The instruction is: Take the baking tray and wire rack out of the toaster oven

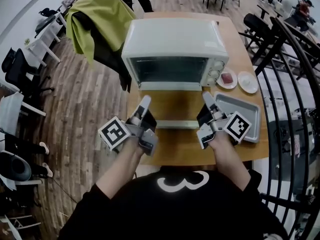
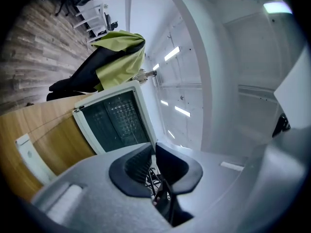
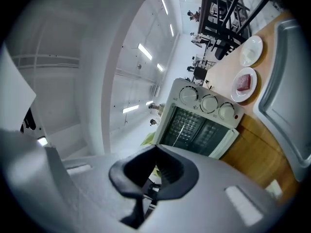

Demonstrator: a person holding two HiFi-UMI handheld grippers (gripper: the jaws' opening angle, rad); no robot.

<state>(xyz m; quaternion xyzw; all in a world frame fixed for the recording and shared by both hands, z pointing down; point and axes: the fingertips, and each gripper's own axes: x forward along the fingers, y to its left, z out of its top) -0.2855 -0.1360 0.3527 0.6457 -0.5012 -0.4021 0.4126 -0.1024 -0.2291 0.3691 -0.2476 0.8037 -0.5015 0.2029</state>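
Note:
The white toaster oven [image 1: 175, 49] stands at the table's far side with its glass door [image 1: 170, 69] closed. Through the glass [image 2: 116, 120] [image 3: 194, 127] a faint grid pattern shows; I cannot make out a rack clearly. A grey baking tray [image 1: 239, 115] lies flat on the table at the right, beside my right gripper. My left gripper [image 1: 145, 104] [image 2: 153, 152] and right gripper [image 1: 207, 100] [image 3: 156, 154] both hover shut and empty in front of the oven, pointing towards it.
Two small plates [image 1: 227, 79] [image 1: 248, 82] sit right of the oven, one holding something pink. A white bar [image 1: 177, 124] lies on the wooden table [image 1: 175, 144] between the grippers. A green-and-black jacket [image 1: 97, 21] hangs at the oven's left. A black railing [image 1: 290, 84] runs along the right.

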